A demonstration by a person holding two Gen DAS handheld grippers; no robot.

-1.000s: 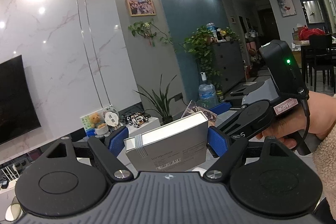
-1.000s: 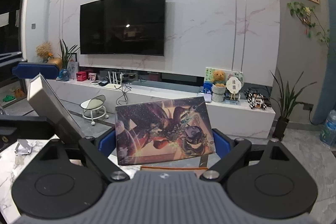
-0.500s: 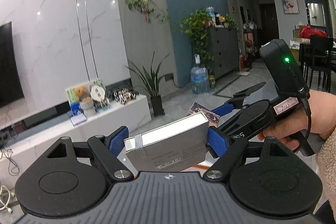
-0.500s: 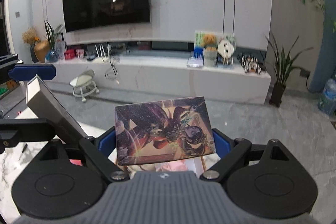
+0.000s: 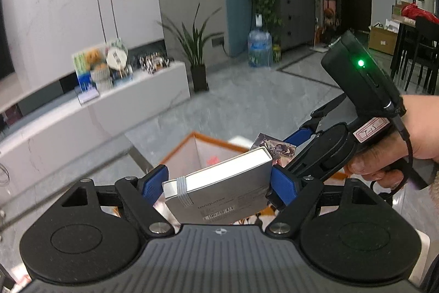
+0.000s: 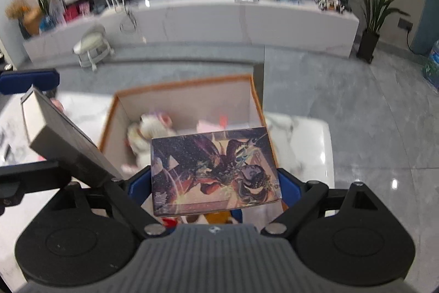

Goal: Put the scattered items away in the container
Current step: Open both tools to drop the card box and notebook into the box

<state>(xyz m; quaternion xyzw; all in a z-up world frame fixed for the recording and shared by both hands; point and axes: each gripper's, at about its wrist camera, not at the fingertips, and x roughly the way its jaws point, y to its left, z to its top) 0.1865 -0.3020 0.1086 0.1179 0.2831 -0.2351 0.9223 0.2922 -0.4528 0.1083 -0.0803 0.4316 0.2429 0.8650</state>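
Container: open cardboard box with orange-trimmed rim, sitting on a white marble tabletop. It's right below and ahead of both grippers.
Inside the box: a white plush toy and something pink, kinda too blurry to name.
Grey box: flat grey carton with a barcode label and a white band around one end, tilted, hovering over the near-left edge of the container.
Left gripper: left gripper has its blue pads pressed on both short sides of the grey box, jaws spread wide since the box is wide.
Art box: flat box with fantasy character artwork, held over the near edge of the container, face up toward the camera.
Right gripper: right gripper clamped on the art box, also spread wide. A person's hand is on its handle, green light lit on top.
Background: white TV bench, small white stool, potted plant, grey tiled floor.
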